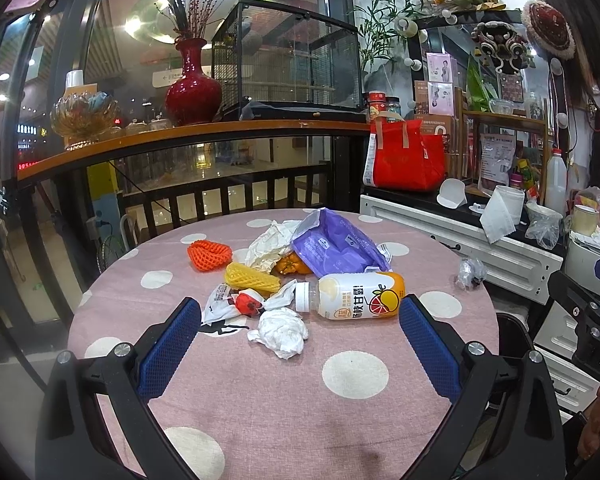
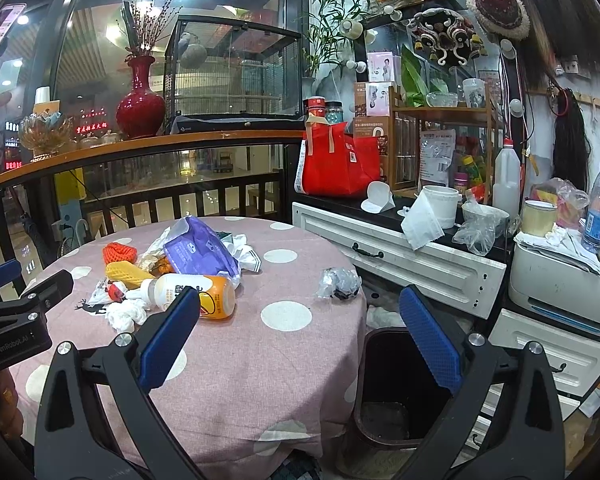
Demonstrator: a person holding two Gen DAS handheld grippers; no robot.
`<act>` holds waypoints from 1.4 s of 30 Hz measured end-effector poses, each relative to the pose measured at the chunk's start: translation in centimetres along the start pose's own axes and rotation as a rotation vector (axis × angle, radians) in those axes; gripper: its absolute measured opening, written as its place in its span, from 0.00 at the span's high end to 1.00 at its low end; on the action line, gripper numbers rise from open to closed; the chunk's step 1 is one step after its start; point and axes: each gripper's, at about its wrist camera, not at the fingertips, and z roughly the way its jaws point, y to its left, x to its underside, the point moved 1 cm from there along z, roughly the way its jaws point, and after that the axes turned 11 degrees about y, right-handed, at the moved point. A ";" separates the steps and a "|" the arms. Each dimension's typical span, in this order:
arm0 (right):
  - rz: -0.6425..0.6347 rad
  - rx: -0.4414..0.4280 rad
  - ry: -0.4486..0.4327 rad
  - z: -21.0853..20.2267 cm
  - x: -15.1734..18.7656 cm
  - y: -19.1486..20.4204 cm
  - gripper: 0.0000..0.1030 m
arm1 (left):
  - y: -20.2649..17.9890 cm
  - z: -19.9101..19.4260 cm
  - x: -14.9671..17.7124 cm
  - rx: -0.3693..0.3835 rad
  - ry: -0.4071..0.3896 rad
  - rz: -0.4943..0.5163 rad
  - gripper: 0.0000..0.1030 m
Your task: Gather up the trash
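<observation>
Left wrist view: round bench (image 1: 260, 408) under a pink cloth with white dots; behind it a railing and a wooden ledge carrying a red vase (image 1: 193, 90) and a wire cage (image 1: 288, 56); white cabinet (image 1: 460, 240) to the right, cluttered on top, with a red bag (image 1: 406, 156). Trash sits in a heap at bench centre, just beyond the fingertips: crumpled tissue (image 1: 282, 332) nearest, juice bottle (image 1: 354, 295) lying on its side to its right, yellow foam net (image 1: 252, 278) and orange foam net (image 1: 209, 255) farther left, purple wrapper (image 1: 336, 246) at the far side; a small clear plastic wad (image 1: 471, 273) lies apart near the right edge. Left hand-held gripper (image 1: 300, 344) spread wide, empty, touching nothing.

Right wrist view: same bench (image 2: 260, 380) at left; dark trash bin (image 2: 396, 396) on the floor just beside its right edge, below the right finger. Heap lies far left of the fingers; the left finger overlaps the bottle (image 2: 196, 294) in view, contact not determinable; plastic wad (image 2: 340, 284) lies between and beyond the fingers. Right hand-held gripper (image 2: 300, 344) spread wide, empty.
</observation>
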 end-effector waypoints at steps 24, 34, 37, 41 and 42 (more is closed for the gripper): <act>-0.003 -0.003 0.007 0.1 0.1 0.1 0.04 | 0.2 0.0 0.1 0.002 0.004 -0.003 0.05; -0.004 0.001 0.022 0.6 0.5 0.1 0.04 | 0.3 0.4 0.2 -0.001 0.015 -0.002 0.05; -0.004 0.001 0.028 0.6 0.4 0.0 0.04 | 0.3 0.5 0.2 -0.002 0.020 -0.002 0.05; -0.003 0.003 0.032 0.7 0.4 0.0 0.04 | 0.3 0.6 0.3 -0.002 0.024 -0.001 0.05; -0.003 0.003 0.033 0.7 0.4 0.0 0.04 | 0.3 0.6 0.3 -0.003 0.024 -0.001 0.05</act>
